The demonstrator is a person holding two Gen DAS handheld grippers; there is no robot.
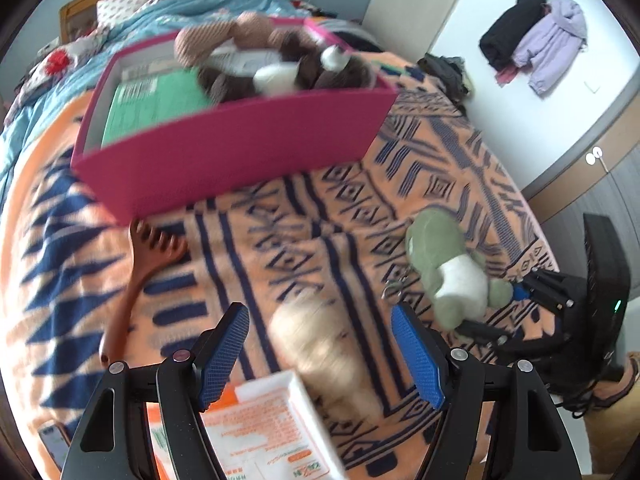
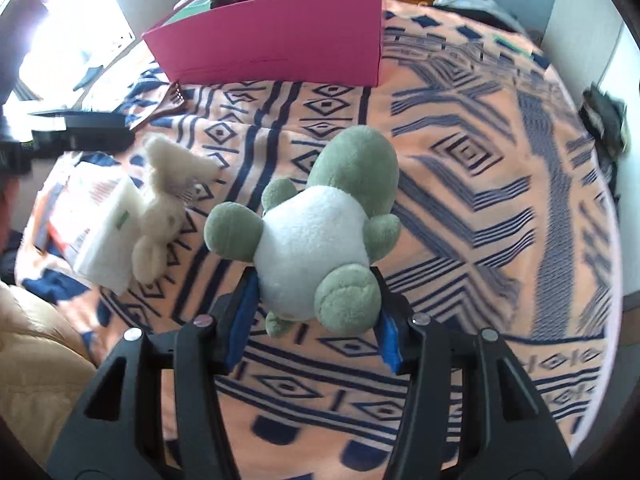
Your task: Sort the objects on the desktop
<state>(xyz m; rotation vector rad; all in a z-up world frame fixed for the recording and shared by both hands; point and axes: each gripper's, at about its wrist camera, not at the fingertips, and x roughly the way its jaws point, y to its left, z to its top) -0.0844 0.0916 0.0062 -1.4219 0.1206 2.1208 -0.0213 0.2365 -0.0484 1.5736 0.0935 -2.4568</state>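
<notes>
A green and white plush toy (image 2: 320,216) lies belly-up on the patterned blanket; my right gripper (image 2: 314,320) has its blue pads on both sides of the toy's lower body. The toy also shows in the left wrist view (image 1: 452,268). My left gripper (image 1: 320,356) is open above a cream plush toy (image 1: 316,344) and a white and orange box (image 1: 268,424). The cream plush (image 2: 168,200) and the box (image 2: 100,224) show at left in the right wrist view. A pink box (image 1: 240,152) at the back holds brown plush toys (image 1: 288,64) and a green packet (image 1: 160,100).
A brown wooden scratcher (image 1: 136,276) lies left of my left gripper, near the pink box (image 2: 272,40). A phone (image 1: 54,440) lies at the lower left. The orange and navy blanket (image 2: 480,200) covers the bed. Coats (image 1: 536,40) hang on the wall at right.
</notes>
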